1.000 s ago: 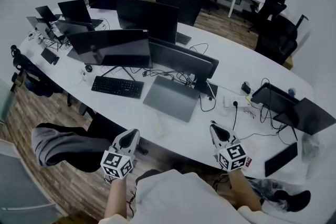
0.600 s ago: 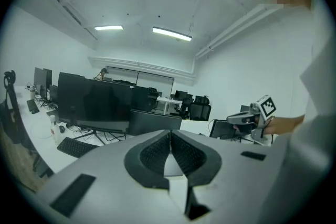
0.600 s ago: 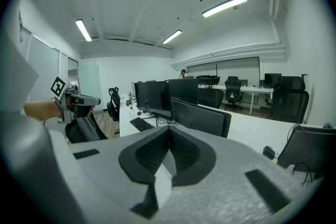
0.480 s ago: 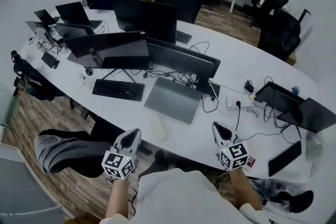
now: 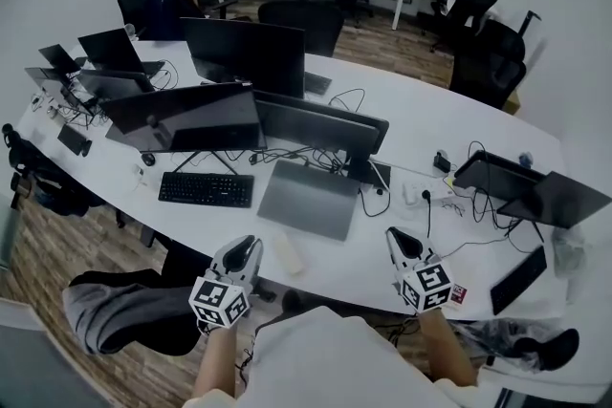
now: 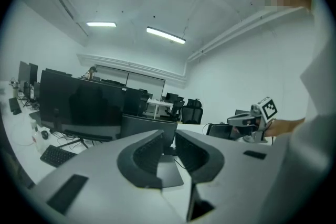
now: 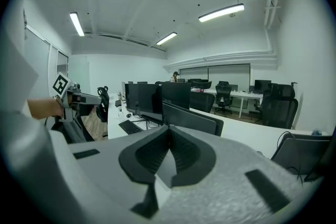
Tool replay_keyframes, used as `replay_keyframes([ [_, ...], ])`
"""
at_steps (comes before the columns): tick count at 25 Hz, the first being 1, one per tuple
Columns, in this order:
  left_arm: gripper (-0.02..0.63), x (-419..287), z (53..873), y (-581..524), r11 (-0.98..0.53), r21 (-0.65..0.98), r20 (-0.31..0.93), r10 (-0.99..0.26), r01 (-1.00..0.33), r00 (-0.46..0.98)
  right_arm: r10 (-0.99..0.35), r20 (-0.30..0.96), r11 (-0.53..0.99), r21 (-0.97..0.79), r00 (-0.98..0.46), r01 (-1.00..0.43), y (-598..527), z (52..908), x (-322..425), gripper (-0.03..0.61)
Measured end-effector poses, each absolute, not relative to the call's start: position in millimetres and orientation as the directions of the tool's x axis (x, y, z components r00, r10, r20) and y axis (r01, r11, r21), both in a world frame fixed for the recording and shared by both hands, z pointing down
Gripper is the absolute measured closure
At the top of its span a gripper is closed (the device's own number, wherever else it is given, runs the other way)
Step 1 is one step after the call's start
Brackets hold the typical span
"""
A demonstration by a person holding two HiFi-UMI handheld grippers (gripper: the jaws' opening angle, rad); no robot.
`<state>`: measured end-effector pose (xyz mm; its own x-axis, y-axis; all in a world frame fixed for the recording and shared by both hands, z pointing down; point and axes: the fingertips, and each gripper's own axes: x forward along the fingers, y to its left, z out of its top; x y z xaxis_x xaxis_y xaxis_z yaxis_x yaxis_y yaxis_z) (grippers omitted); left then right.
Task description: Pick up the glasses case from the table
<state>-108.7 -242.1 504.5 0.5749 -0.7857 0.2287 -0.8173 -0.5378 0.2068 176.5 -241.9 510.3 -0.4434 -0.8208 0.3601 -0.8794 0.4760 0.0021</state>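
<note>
change: both hands creep toward the desk, case now level with my tips | left gripper (image 5: 247, 247): jaws practically together, empty | right gripper (image 5: 392, 236): pinched closed, empty | glasses case (image 5: 287, 253) (pale oblong, I think): on the table (image 5: 459, 124), laptop's (image 5: 308, 198) 6 o'clock, left gripper's 3 | so: untouched, jaws need opening first

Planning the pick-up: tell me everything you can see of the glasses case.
The case is a small, pale, whitish oblong with rounded ends. It looks closed, and it is too small to tell its material. It lies flat on the white table close to the near edge, just in front of the grey laptop. It sits between the two grippers, closer to the left gripper than to the right gripper. Nothing touches it but the table.
</note>
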Motion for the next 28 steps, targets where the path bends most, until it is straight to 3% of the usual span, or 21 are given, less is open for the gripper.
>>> replay_keyframes([
  [1, 0.514, -107.2, 509.1, -245.4, -0.544, 0.233, 0.241, -0.771, -0.806, 0.589, -0.825, 0.362, 0.467, 0.002, -0.434, -0.884, -243.0, 510.7, 177.0, 0.577],
  [2, 0.382, -104.6, 514.6, -248.0, -0.552, 0.262, 0.258, -0.750, -0.792, 0.609, -0.828, 0.365, 0.459, 0.002, -0.426, -0.889, -244.0, 511.4, 177.3, 0.577],
  [3, 0.325, -101.9, 520.5, -250.2, -0.559, 0.287, 0.277, -0.729, -0.778, 0.626, -0.830, 0.368, 0.452, 0.003, -0.420, -0.892, -244.9, 512.2, 177.1, 0.577],
  [6, 0.255, -97.1, 541.2, -256.1, -0.562, 0.309, 0.339, -0.689, -0.767, 0.641, -0.833, 0.378, 0.440, 0.008, -0.405, -0.898, -246.4, 515.9, 176.0, 0.577],
  [28, 0.242, -76.7, 694.3, -273.9, -0.473, 0.408, 0.615, -0.489, -0.781, 0.618, -0.786, 0.524, 0.375, -0.019, -0.329, -0.927, -234.0, 571.3, 177.5, 0.577],
])
